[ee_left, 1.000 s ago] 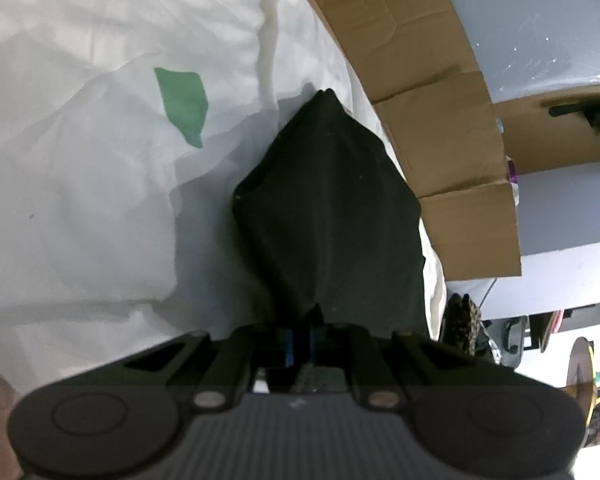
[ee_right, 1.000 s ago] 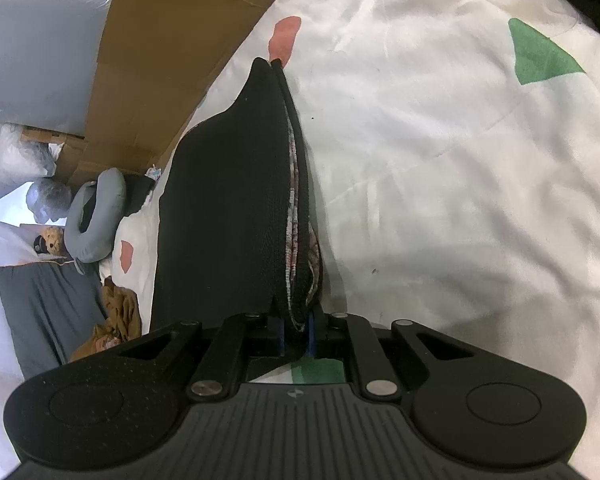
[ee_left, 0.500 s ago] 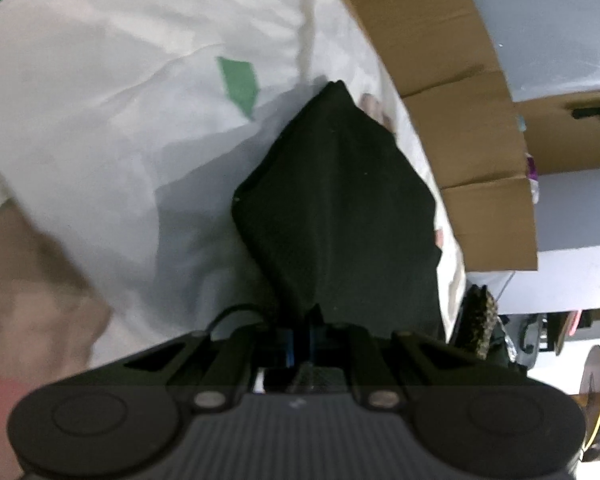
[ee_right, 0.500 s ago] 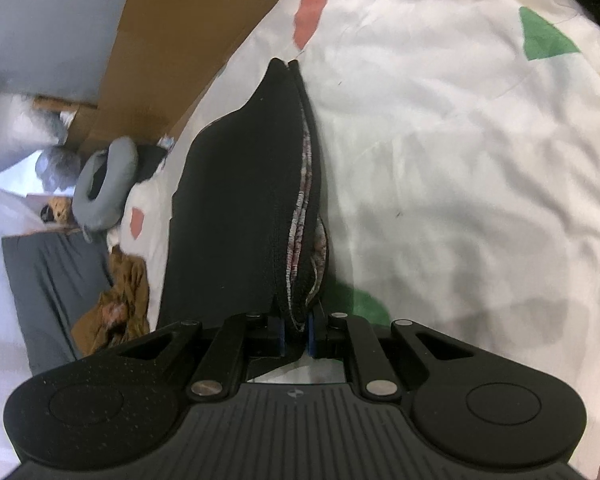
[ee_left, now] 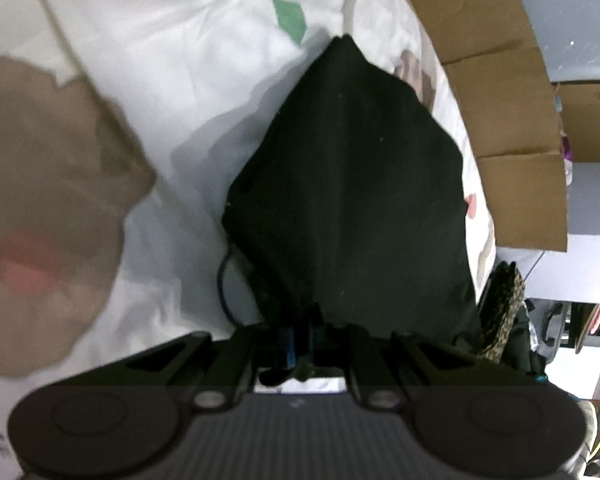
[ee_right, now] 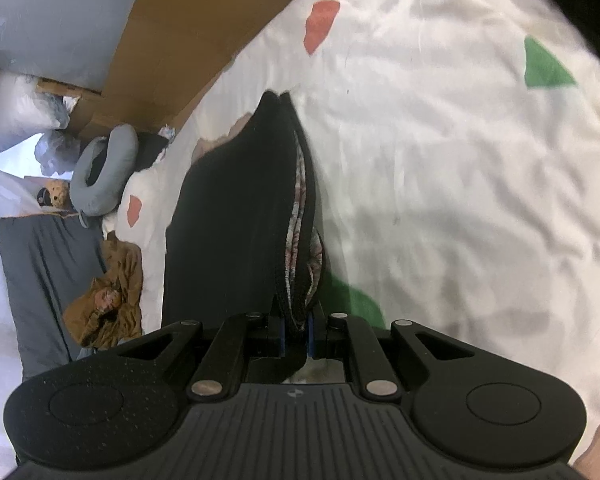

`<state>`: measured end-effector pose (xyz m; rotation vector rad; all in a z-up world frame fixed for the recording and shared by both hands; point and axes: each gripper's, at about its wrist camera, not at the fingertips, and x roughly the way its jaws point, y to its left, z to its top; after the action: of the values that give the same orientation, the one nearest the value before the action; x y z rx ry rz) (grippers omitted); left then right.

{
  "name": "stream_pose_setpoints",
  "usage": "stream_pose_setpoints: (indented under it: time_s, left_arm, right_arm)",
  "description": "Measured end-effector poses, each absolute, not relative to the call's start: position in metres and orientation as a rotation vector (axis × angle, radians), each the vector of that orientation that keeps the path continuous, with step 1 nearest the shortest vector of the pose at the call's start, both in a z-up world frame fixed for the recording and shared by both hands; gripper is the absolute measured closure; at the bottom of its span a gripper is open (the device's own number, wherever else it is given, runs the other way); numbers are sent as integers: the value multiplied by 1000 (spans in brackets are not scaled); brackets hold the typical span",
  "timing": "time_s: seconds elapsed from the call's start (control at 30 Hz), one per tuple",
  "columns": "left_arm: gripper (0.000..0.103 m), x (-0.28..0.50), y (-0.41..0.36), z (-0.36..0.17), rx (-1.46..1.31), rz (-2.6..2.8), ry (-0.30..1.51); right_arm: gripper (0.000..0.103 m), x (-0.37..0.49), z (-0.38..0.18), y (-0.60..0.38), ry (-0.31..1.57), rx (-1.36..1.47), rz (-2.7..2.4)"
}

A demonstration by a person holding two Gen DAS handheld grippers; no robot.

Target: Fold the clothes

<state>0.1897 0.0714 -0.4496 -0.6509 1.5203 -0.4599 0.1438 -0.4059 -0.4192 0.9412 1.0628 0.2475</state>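
Black knit garment [ee_left: 352, 184]: pinched at two points, one per tool, hanging as a doubled panel above the bed sheet [ee_right: 440, 160]; tapering to a point toward 12 o'clock in both wrist views.
Left tool [ee_left: 300, 340]: fingers drawn in narrow, clamped on a bunched edge of the black cloth.
Right tool [ee_right: 296, 334]: fingers likewise narrow, gripping several stacked layers at once.
Layers: at least two black thicknesses lying face to face in the right view, with a pale patterned lining [ee_right: 300, 216] showing between them at 1 o'clock of the grip.
Progress: already doubled over, so at least one fold present; not lying flat, not squared, not set down; fits either a mid-fold carry or a lift of a piece about to be folded again; cannot tell which.
Left to do: lowering onto the sheet and smoothing, as a judgement only.
Texture: matte, fine-ribbed or mesh-like black face, soft drape, rounded thick edge; thin dark cord loop [ee_left: 224, 280] at 9 o'clock of the left grip.
Sheet: creased off-white cotton with green [ee_right: 544, 68] and coral [ee_right: 320, 24] patches.
Beyond: brown corrugated cardboard [ee_left: 500, 92] at 2 o'clock in the left view; grey neck pillow [ee_right: 104, 172] and crumpled tan cloth [ee_right: 108, 300] at 9 o'clock in the right view.
Blur: tan-pink smear [ee_left: 48, 216] at 9 o'clock in the left view, unidentifiable.
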Motion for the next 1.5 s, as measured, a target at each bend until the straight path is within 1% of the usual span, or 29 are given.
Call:
stream_pose_setpoints:
  time_s: [0.3, 0.5, 0.83, 1.27, 1.5]
  left_arm:
    - [99, 170, 44, -449, -574, -394, 1605]
    - [99, 159, 22, -450, -586, -403, 1671]
    - [100, 151, -35, -459, -565, -441, 1812]
    - [100, 133, -69, -456, -597, -513, 1855]
    - [99, 108, -82, -459, -568, -544, 1853]
  right_arm:
    - [95, 158, -409, -414, 1046, 882, 237]
    - [95, 170, -402, -426, 1018, 865, 219]
    - [95, 198, -386, -443, 982, 803, 214]
    - [95, 223, -365, -455, 958, 799, 223]
    - [94, 228, -375, -466, 972, 788, 184]
